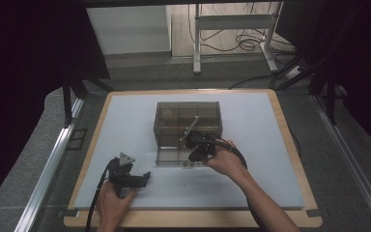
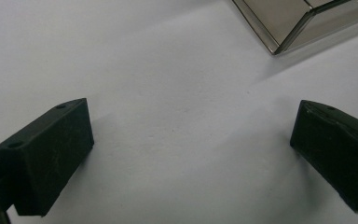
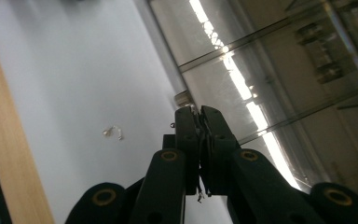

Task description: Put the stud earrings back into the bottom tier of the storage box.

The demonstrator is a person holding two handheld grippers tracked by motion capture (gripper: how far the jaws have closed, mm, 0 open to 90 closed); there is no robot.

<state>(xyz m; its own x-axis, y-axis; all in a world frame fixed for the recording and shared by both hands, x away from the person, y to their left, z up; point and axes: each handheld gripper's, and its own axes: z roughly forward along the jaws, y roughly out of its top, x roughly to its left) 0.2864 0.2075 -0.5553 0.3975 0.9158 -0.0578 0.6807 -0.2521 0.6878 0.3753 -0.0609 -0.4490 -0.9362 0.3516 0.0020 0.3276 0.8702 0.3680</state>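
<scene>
A smoky clear compartment box [image 1: 187, 121] stands in the middle of the white mat [image 1: 125, 125], its lid folded down flat toward the person. My right gripper [image 1: 193, 155] hovers over that lid at the box's front edge. In the right gripper view the right gripper [image 3: 199, 112] has its jaws pressed together on a thin wire-like piece [image 3: 198, 193] that pokes out between them. My left gripper [image 1: 147, 176] rests on the mat at the front left. In its own view the left gripper [image 2: 191, 154] stands wide open with bare mat between its jaws.
Two tiny pale pieces [image 3: 112, 133] and a small dark red bead [image 3: 172, 124] lie on the mat near the lid's hinge [image 3: 184, 99]. A corner of the box [image 2: 284, 23] is ahead of the left gripper. The mat sits on a wooden board [image 1: 290, 145].
</scene>
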